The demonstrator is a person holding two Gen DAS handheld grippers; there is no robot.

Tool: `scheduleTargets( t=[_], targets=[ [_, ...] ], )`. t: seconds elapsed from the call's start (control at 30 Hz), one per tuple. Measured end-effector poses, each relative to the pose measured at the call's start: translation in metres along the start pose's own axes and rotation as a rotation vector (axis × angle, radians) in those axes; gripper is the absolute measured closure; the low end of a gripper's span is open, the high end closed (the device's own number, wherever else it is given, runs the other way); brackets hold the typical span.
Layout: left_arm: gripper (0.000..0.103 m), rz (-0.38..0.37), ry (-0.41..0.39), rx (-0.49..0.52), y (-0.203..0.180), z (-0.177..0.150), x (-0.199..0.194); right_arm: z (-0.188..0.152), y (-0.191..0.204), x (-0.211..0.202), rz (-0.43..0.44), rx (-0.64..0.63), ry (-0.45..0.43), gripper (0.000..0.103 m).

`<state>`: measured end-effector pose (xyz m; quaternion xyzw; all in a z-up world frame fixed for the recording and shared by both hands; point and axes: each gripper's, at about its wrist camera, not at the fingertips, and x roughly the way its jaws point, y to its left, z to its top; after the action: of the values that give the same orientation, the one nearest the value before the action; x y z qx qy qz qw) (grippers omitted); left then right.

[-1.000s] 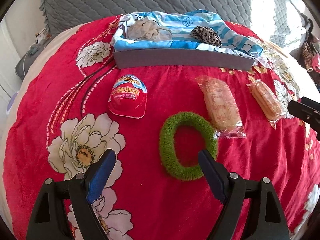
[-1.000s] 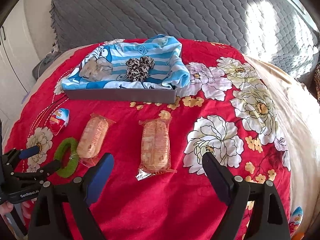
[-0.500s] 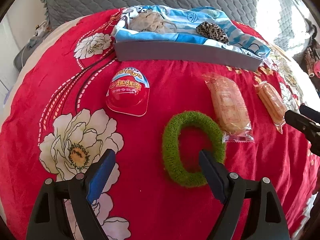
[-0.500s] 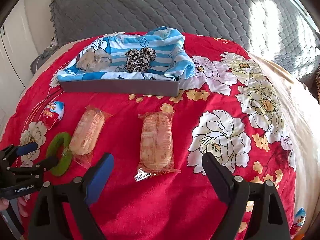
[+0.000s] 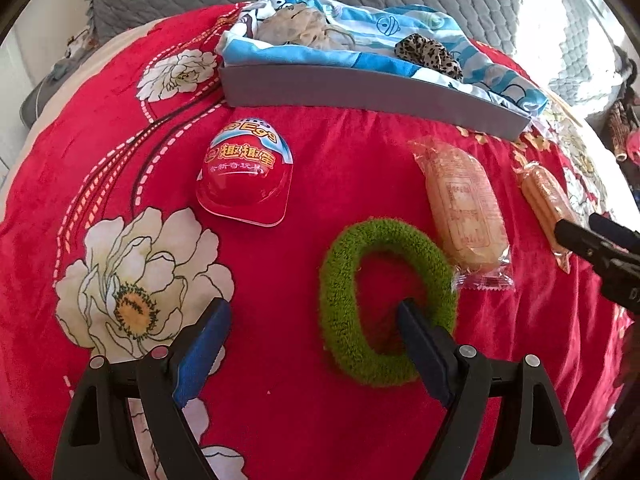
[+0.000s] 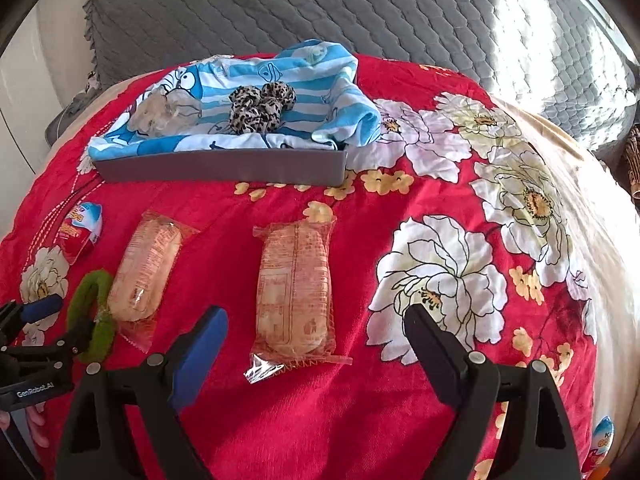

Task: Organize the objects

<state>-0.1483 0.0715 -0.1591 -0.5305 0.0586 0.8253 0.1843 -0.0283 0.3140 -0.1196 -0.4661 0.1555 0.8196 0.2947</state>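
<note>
- Your red blanket with big white flowers looks like soft, fuzzy cloth, not shiny.
- Your green ring looks fluffy and rough, like a towel.
- Your red egg toy is smooth, shiny plastic.
- Your two snack packs sit in thin, clear, crinkly plastic that shines a bit.
- Your gray tray has a smooth, dull wall.
- The blue striped cloth inside it looks soft and thin.
- The leopard-print hair tie looks like bunched, soft cloth.
- The gray cover behind looks padded and stitched, not shiny.
- Your left gripper and right gripper are dull black plastic with blue pads.
</note>
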Motion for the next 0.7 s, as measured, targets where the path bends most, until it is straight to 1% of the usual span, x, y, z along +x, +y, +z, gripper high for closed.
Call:
scheduleTargets(
  t=[0.17,0.23,0.43,0.5,0.7],
  targets=[
    [0.017,-0.008,-0.007,0.0,0.001,0.001,0.002,0.001,0.004,0.005,-0.014,-0.015,-0.003,0.014],
    [0.017,-0.011,-0.012,0.003,0.0,0.001,0.003,0.002,0.006,0.009,-0.021,-0.024,0.001,0.016],
    [0.018,-0.023,-0.017,0.011,0.002,0.002,0.003,0.003,0.01,0.016,-0.017,-0.037,0.013,0.029],
    [0.02,-0.029,-0.021,0.015,0.002,0.002,0.002,0.003,0.011,0.017,-0.014,-0.039,0.018,0.034],
    [0.027,-0.065,-0.008,0.014,0.002,0.002,0.001,0.002,0.011,0.021,-0.008,-0.04,0.028,0.042]
  ],
)
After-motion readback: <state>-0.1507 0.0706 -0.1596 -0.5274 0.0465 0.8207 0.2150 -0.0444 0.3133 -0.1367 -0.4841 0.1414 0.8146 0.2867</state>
